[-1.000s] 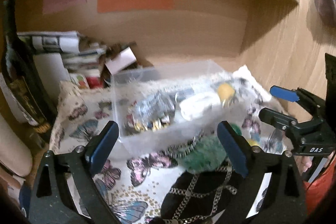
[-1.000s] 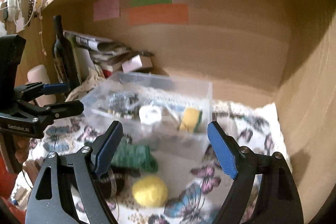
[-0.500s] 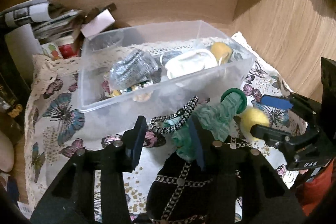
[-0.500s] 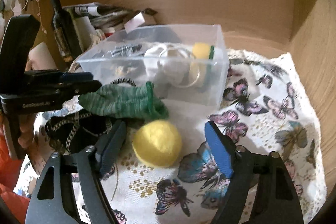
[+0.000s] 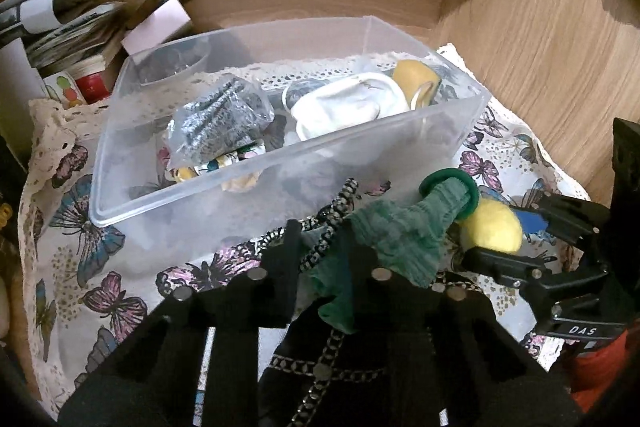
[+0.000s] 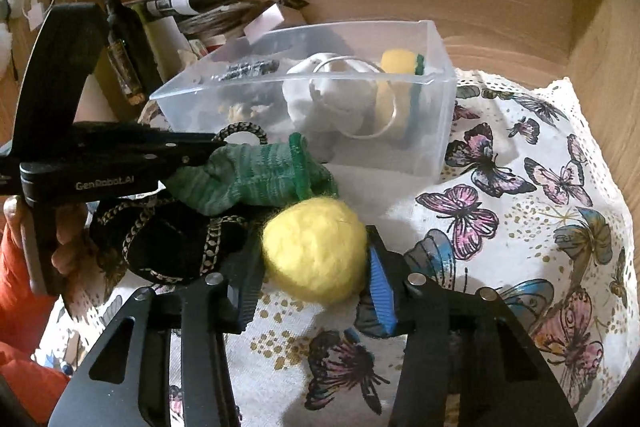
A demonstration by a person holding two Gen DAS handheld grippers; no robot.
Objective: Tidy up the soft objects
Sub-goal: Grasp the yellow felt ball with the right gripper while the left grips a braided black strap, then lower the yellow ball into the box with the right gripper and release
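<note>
My left gripper (image 5: 320, 251) clenched on green ribbed knit sock (image 6: 256, 179), my right gripper (image 6: 312, 267) pinching fuzzy yellow wool ball (image 6: 316, 249); both on butterfly-print cloth (image 6: 520, 207) beside clear plastic bin (image 6: 436, 115), presumably their destination.

Hidden under the green sock (image 5: 404, 239) and the left tool (image 5: 320, 259): most of the black chain-trimmed item (image 5: 340, 359). Blurred behind the clear bin's (image 5: 280, 163) frosted wall: small bits at the bottom. Cut off at the left edge: paper stack (image 5: 60, 27). Unreadable: bottle label (image 6: 124, 67).
</note>
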